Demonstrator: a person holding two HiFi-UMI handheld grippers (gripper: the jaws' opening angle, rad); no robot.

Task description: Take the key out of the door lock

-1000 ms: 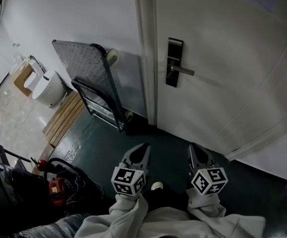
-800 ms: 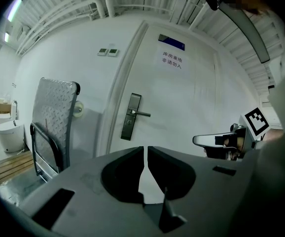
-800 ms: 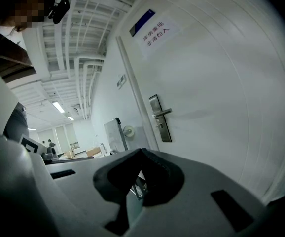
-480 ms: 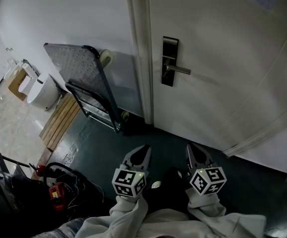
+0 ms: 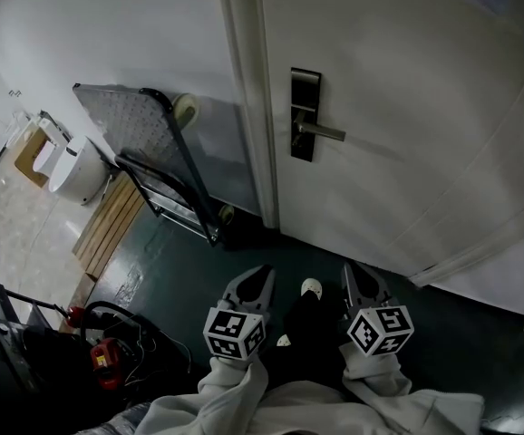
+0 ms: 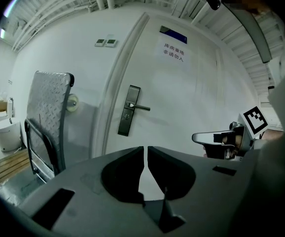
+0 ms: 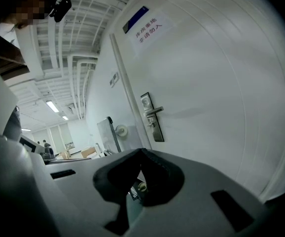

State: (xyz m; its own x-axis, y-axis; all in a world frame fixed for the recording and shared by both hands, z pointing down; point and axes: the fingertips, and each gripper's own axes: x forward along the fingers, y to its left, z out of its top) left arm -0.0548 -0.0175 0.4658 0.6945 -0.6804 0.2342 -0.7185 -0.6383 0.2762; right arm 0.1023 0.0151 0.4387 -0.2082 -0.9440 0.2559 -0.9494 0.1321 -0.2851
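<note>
Head view, white door [image 5: 425, 152], dark rectangular lock [image 5: 305, 107]

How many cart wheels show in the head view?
2, both on the cart: the upper wheel at its top end, the lower wheel at its bottom end; others may be hidden.
</note>
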